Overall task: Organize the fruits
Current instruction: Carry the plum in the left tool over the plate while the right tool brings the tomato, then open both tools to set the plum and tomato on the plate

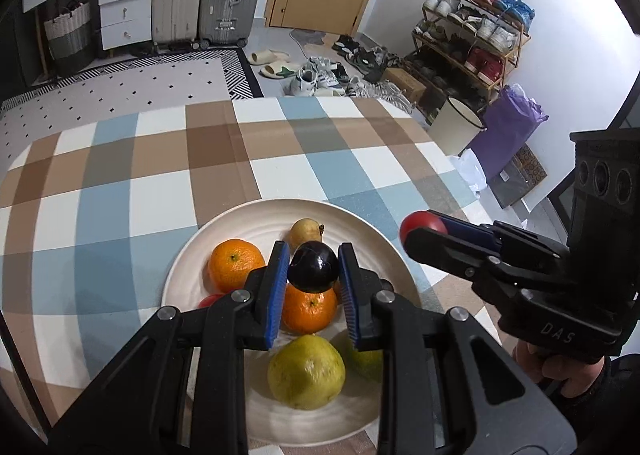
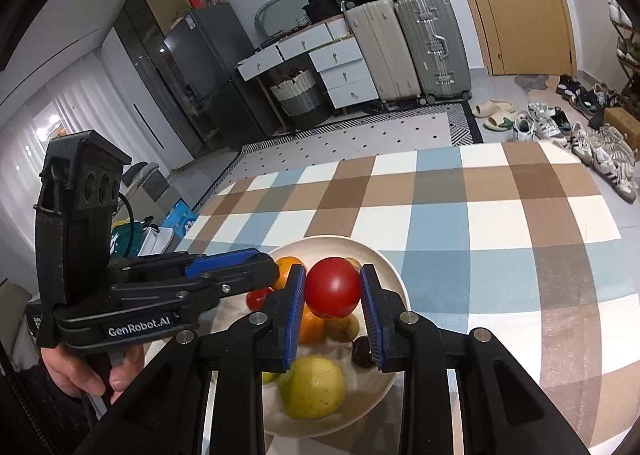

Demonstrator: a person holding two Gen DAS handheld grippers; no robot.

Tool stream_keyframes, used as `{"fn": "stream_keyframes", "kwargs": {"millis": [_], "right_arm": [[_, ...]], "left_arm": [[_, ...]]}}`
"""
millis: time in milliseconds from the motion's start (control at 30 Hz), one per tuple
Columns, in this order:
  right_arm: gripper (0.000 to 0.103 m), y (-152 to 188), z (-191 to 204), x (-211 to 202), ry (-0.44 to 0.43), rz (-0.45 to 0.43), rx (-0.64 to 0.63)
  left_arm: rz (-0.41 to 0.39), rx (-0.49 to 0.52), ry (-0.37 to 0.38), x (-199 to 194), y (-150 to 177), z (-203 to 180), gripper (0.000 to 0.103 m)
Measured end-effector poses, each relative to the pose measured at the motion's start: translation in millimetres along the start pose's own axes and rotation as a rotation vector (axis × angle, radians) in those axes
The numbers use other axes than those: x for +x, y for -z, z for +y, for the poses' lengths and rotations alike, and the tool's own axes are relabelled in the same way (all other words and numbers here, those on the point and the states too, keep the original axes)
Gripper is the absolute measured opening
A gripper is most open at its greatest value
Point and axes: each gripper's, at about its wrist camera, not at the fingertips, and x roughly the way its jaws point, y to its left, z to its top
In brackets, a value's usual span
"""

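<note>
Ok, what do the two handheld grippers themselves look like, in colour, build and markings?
Both are matte black plastic with silver pivot screws and ribbed blue finger pads. The left gripper reads "GenRobot.AI" in white on its side; the right gripper shows embossed "DAS". Each carries a boxy black head with three round openings. A bare hand grips the left one's handle.

"GenRobot.AI" on left gripper [image 2: 276,275]; "DAS", perhaps cropped, on right gripper [image 1: 424,233].

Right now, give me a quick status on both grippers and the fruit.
Left gripper shut on dark plum. Right gripper shut on red tomato. Both above plate. Nothing blocking.
</note>
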Motion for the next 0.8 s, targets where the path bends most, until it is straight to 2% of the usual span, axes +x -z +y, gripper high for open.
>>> {"fn": "stream_keyframes", "kwargs": {"millis": [300,367,567,733,800], "right_arm": [[0.028,5.5,-13.2,23.6,0.002,0.035,0.020],[0.028,7.1,-15.5,27.8,-0.001,0.041,0.026],[0.029,12.3,-20.6,37.9,-0.001,0.071,0.038],[0.044,11.1,-25.4,28.5,-0.014,0.028,0.064],[0.044,10.4,-24.5,23.2,-0.020,0.017,0.058]], "left_arm": [[0.026,-0.006,-0.004,29.0,0.2,7.2,0.022],[0.016,0.002,-0.025,32.3,0.5,7.0,0.022],[0.013,0.012,-0.006,34.3,-0.3,1.0,0.022],[0.005,0.015,-0.022,30.9,0.0,1.0,0.022],[-0.007,0.016,-0.032,24.5,0.7,0.9,0.022]]}}
